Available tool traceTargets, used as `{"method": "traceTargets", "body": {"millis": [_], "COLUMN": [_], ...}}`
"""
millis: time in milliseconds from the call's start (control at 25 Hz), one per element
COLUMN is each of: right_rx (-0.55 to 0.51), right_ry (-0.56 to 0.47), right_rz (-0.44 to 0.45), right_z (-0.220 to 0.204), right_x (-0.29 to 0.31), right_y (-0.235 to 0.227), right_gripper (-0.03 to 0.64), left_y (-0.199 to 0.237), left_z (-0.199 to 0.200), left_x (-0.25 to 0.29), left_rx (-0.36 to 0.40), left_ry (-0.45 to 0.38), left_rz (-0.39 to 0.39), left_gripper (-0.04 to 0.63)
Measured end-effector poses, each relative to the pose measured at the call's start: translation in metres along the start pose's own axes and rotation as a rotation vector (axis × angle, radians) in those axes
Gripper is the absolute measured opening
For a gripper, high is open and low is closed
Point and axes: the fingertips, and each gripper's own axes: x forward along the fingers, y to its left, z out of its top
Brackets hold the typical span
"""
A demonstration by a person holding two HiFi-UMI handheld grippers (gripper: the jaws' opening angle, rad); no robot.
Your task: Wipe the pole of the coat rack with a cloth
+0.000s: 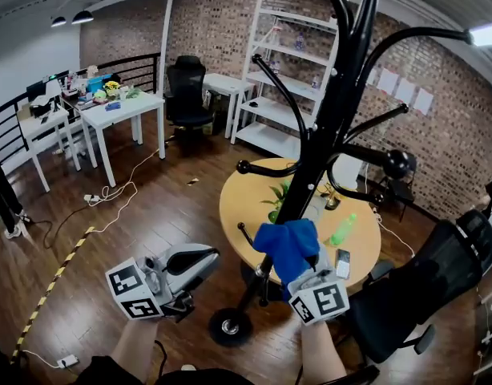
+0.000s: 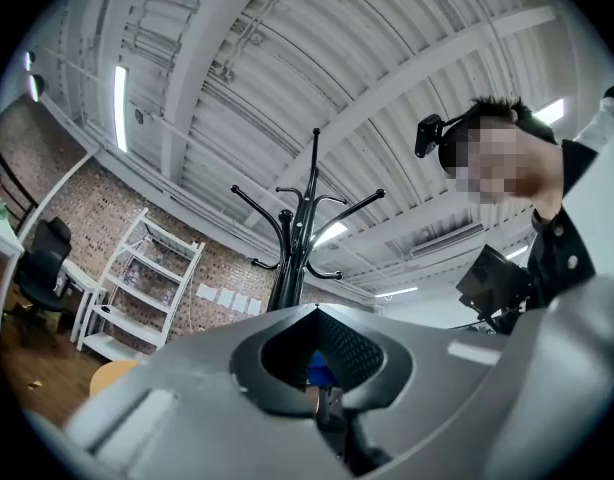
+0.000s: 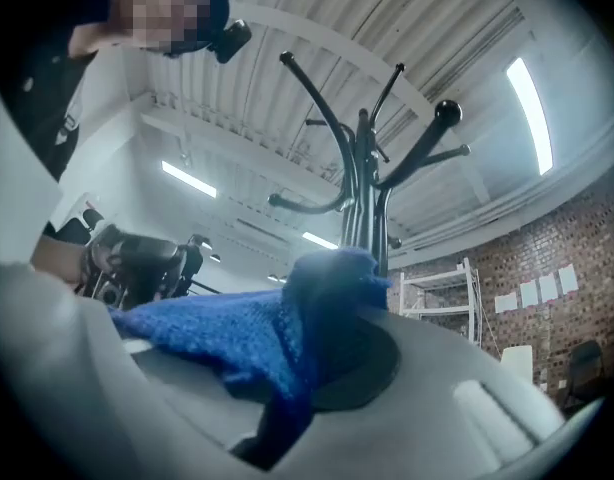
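Right tongs clamp blue cloth | pressed against pole | left tongs closed

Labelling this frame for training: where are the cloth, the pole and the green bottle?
cloth (image 1: 286, 247), head view, middle of the blue bunch
pole (image 1: 325, 127), head view, middle of the shaft
bottle (image 1: 343, 229), head view, its green body

Coat rack pole: top cut off by upper edge of head view; short stretch above round table hidden behind blue cloth. Right gripper: jaws buried under cloth in head view, gap between them covered in right gripper view too. Items on white shelf unit too small to tell.
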Motion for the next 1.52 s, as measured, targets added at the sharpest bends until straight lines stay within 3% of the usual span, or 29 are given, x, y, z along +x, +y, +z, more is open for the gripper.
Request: {"method": "traceTargets", "body": {"millis": [280, 480, 680, 800, 880, 1000, 1240, 1400, 1520], "right_rx": [0.127, 0.268, 0.460, 0.492, 0.500, 0.536, 0.500, 0.466, 0.339], "right_ry": [0.219, 0.351, 0.446, 0.485, 0.467, 0.424, 0.293, 0.178, 0.096], "right_rz": [0.057, 0.093, 0.218, 0.310, 0.296, 0.205, 0.099, 0.020, 0.051], "right_z": [-0.103, -0.147, -0.142, -0.131, -0.131, -0.143, -0.149, -0.116, -0.065], "right_x": [-0.026, -0.042, -0.060, -0.074, -0.077, -0.073, -0.057, -0.047, -0.030], "right_y": [0.021, 0.036, 0.062, 0.089, 0.089, 0.068, 0.045, 0.014, 0.003], "right_gripper": [0.026, 0.026, 0.026, 0.026, 0.026, 0.026, 0.026, 0.026, 0.026], "left_y": [0.002, -0.001, -0.003, -0.004, -0.002, -0.002, 0.001, 0.003, 0.002], "left_z": [-0.009, -0.016, -0.025, -0.026, -0.026, -0.025, -0.020, -0.022, -0.021], "left_x": [-0.002, 0.001, 0.005, 0.006, 0.006, 0.006, -0.002, 0.002, 0.005], "left_rx": [-0.018, -0.032, -0.045, -0.047, -0.049, -0.052, -0.047, -0.050, -0.050], "left_ry": [0.022, 0.035, 0.048, 0.050, 0.050, 0.050, 0.039, 0.033, 0.036], "left_rz": [0.018, 0.022, 0.017, 0.012, 0.013, 0.012, 0.021, 0.014, 0.003], "left_gripper": [0.005, 0.005, 0.005, 0.005, 0.005, 0.005, 0.005, 0.005, 0.005]}}
